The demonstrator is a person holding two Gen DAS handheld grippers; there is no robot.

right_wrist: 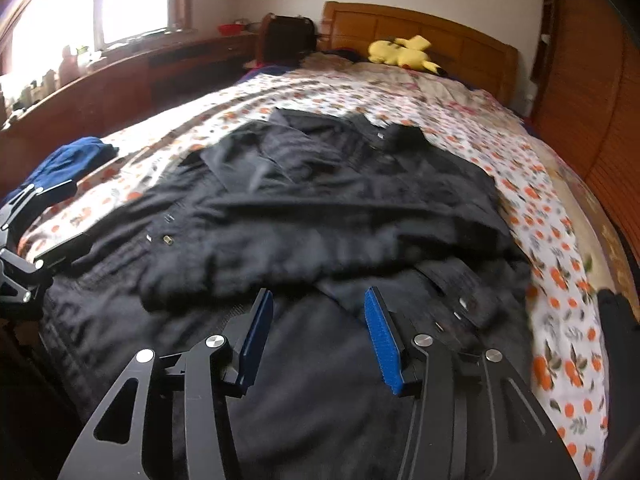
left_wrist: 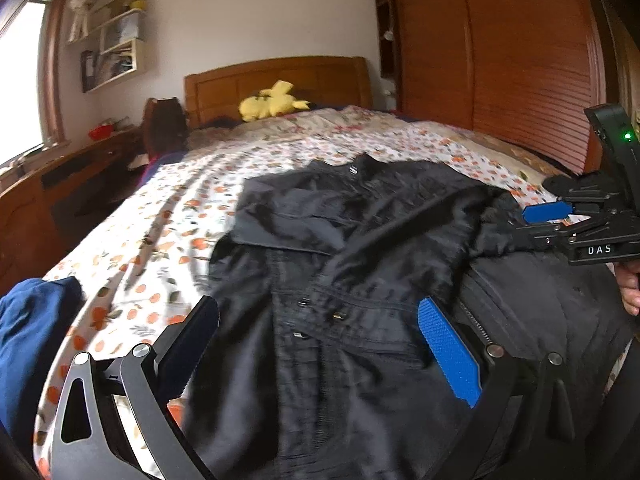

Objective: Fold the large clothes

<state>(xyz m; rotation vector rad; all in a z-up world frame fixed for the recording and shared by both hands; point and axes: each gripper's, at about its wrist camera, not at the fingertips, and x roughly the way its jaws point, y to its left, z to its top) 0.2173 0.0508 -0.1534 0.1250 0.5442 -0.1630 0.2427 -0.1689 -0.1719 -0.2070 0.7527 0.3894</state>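
Note:
A large black jacket (left_wrist: 340, 248) lies on the bed with both sleeves folded across its chest; it also shows in the right wrist view (right_wrist: 320, 208). My left gripper (left_wrist: 320, 340) is open and empty, hovering over the jacket's lower front near the snaps. My right gripper (right_wrist: 316, 328) is open and empty above the jacket's lower right part. In the left wrist view the right gripper (left_wrist: 536, 220) shows at the right edge over the folded sleeve. In the right wrist view the left gripper (right_wrist: 56, 220) shows at the left edge.
The bed has a white floral sheet (left_wrist: 160, 216) and a wooden headboard (left_wrist: 280, 80). A yellow plush toy (left_wrist: 272, 100) lies near the pillows. A blue garment (left_wrist: 32, 332) lies at the bed's left edge. A wooden wardrobe (left_wrist: 500, 60) stands on the right, a desk (right_wrist: 120, 76) on the left.

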